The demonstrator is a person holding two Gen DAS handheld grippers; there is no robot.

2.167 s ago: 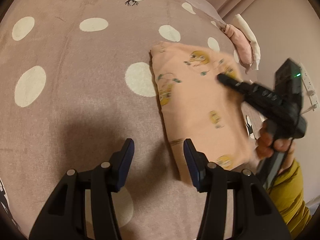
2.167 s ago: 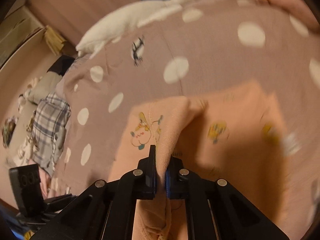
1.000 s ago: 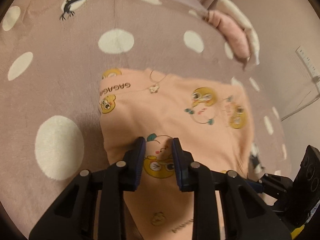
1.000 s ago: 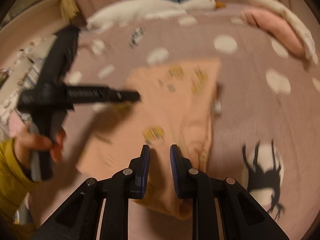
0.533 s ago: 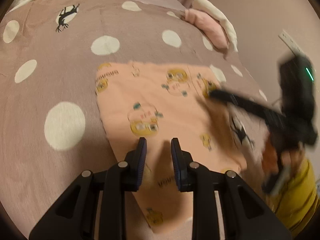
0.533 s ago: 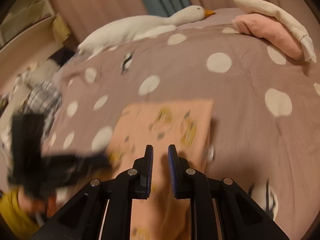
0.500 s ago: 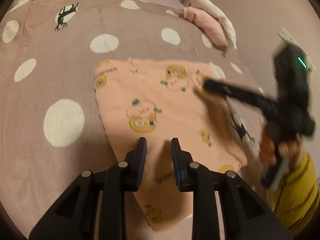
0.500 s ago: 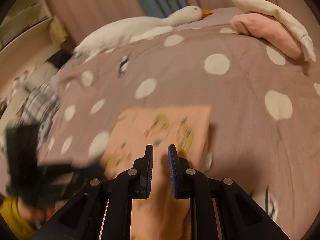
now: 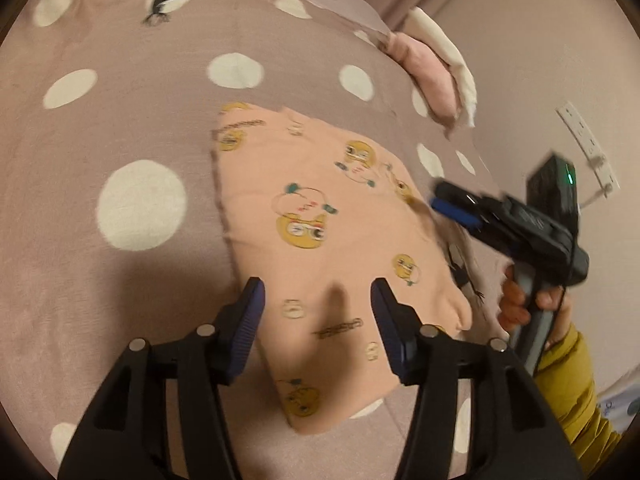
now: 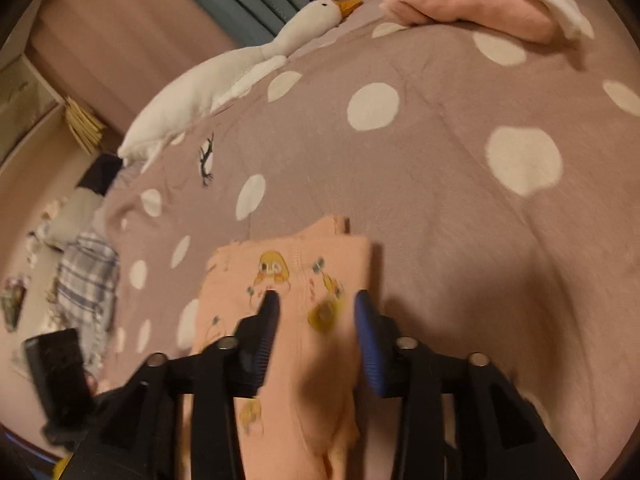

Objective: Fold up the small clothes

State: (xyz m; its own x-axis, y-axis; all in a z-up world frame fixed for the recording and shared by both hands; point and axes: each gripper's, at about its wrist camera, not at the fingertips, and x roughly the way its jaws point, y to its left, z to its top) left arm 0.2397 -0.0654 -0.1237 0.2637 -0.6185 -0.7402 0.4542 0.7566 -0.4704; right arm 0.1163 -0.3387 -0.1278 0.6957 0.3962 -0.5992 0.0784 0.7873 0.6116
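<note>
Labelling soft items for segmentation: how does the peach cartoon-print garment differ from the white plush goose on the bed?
The peach cartoon-print garment lies flat and folded near the camera; the white plush goose is stuffed and long, at the far edge of the bed. The garment carries yellow cartoon prints; the goose is plain white with an orange beak. Both rest on the mauve polka-dot bedspread.

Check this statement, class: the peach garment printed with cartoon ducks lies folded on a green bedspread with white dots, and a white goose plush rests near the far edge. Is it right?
One detail is wrong: the bedspread is dusty mauve-pink with white dots, not green. The peach garment does lie folded on it, and the white goose plush rests near the far edge. The right wrist view shows all three.
</note>
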